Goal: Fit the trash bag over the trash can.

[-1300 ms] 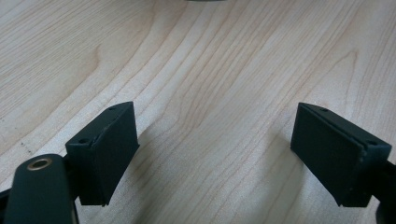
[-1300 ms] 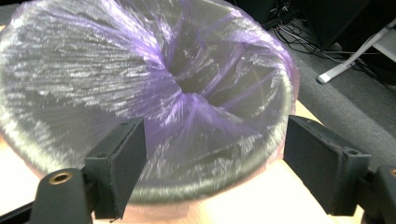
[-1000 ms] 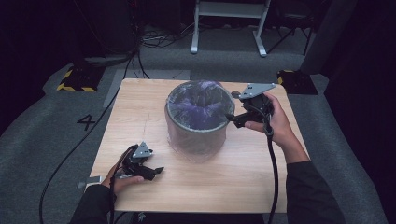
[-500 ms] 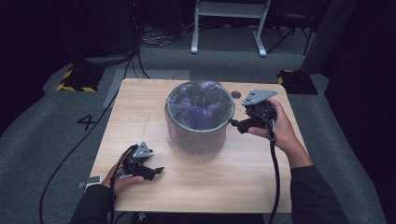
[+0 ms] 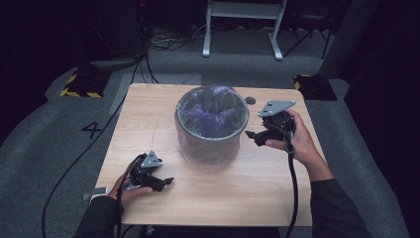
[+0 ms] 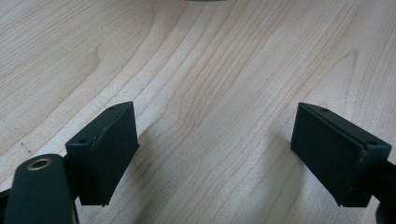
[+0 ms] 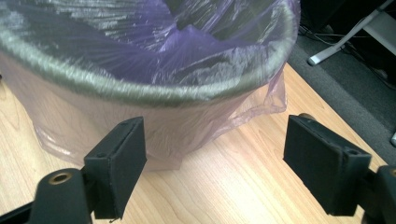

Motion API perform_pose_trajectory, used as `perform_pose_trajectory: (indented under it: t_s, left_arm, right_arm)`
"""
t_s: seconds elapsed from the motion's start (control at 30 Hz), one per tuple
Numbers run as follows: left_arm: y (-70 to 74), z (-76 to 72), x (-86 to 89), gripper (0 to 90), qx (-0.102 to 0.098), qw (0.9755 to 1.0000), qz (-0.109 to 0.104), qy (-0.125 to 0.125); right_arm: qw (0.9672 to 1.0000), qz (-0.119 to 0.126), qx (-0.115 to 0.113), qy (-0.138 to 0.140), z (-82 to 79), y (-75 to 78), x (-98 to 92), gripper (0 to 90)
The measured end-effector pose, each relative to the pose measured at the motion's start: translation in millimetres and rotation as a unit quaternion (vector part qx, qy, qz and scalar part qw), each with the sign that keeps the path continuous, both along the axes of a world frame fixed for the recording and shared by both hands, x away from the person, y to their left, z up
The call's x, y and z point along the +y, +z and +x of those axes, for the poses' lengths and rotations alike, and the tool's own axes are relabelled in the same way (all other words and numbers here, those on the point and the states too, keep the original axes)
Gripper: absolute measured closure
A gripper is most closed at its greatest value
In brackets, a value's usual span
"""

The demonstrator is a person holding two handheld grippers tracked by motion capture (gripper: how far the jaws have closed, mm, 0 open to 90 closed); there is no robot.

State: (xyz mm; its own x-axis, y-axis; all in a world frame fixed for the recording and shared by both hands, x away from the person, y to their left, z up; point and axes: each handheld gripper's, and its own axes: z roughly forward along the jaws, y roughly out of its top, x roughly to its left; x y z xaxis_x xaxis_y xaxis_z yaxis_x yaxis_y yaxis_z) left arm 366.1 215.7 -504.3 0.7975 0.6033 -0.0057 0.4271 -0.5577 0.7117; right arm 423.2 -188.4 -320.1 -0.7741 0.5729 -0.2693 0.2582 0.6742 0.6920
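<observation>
Since the earlier frames, the right gripper (image 5: pixel 253 136) has drawn slightly back from the bin (image 5: pixel 212 128) at frame centre; the left gripper (image 5: pixel 166 182), lower left, rests unmoved. Both stand wide open, holding nothing. Risk: a careless approach could snag and tear the purple liner (image 7: pixel 187 42). The right gripper view reveals loose film hanging below the rim, unclear from the high view.
</observation>
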Motion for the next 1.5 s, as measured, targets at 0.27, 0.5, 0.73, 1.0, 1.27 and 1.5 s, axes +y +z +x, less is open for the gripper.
perform_pose_trajectory:
  t_s: [0.27, 0.5, 0.73, 1.0, 1.27, 1.5]
  left_arm:
    - [-0.1, 0.0, -0.1, 14.3, 0.000, 1.0000, -0.001, 0.000]
    - [-0.1, 0.0, 0.0, 14.3, 0.000, 1.0000, -0.001, 0.000]
    - [-0.1, 0.0, 0.0, 14.3, 0.000, 1.0000, -0.001, 0.000]
    - [-0.1, 0.0, 0.0, 14.3, 0.000, 1.0000, -0.001, 0.000]
    - [0.0, 0.0, 0.0, 14.4, 0.000, 1.0000, 0.000, 0.000]
    - [-0.1, 0.0, -0.1, 14.4, 0.000, 1.0000, -0.001, 0.000]
  right_arm:
    - [0.9999, -0.008, 0.007, -0.002, -0.3, -9.5, -3.5, 18.7]
    - [0.9997, -0.017, 0.014, -0.007, -0.5, -20.6, -5.9, 18.1]
    - [0.9988, -0.036, 0.029, -0.014, 0.2, -33.7, -7.4, 16.4]
    - [0.9975, -0.055, 0.043, -0.014, -0.5, -50.1, -6.8, 16.4]
    - [0.9950, -0.073, 0.065, -0.021, 0.9, -70.0, -8.8, 16.5]
    - [0.9938, -0.080, 0.072, -0.028, 1.1, -80.6, -13.1, 16.6]
